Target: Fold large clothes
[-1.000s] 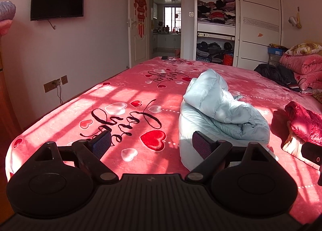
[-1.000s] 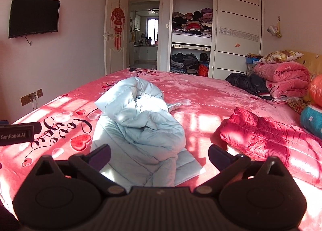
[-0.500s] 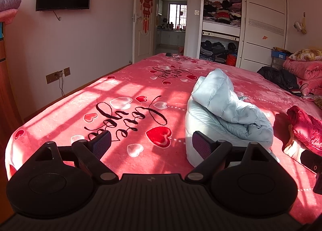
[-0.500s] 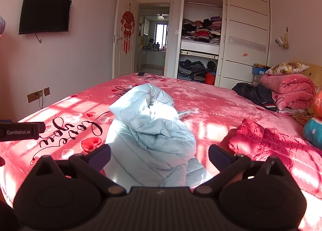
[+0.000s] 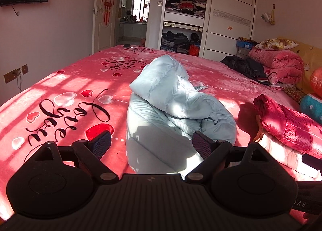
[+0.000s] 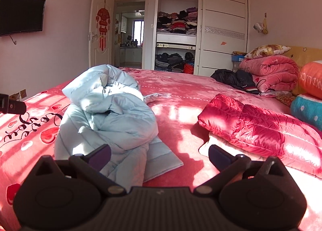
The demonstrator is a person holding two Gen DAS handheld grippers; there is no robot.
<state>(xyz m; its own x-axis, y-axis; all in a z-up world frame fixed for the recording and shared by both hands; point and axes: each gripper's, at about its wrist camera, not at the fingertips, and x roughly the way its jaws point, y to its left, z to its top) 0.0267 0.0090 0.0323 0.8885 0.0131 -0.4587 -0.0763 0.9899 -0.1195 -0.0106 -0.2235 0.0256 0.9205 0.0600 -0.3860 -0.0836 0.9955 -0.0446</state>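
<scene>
Landmark: light-blue puffer jacket (image 5: 177, 108), lying crumpled on the pink bed blanket (image 5: 66, 82), its upper part heaped over the flatter lower part.
Left tongs (image 5: 152, 144): spread wide, nothing between them, above the jacket's near edge, not touching it.
Right tongs (image 6: 159, 155): spread wide, empty, over the jacket's near right corner.
Red quilted jacket (image 6: 259, 128): folded, right of the blue jacket, apart from it.
Black garment (image 6: 235, 79): beyond the blue jacket, far right, beside the folded pink quilt (image 6: 271, 73).
Open wardrobe (image 6: 177, 35): behind the blue jacket, past the bed.
</scene>
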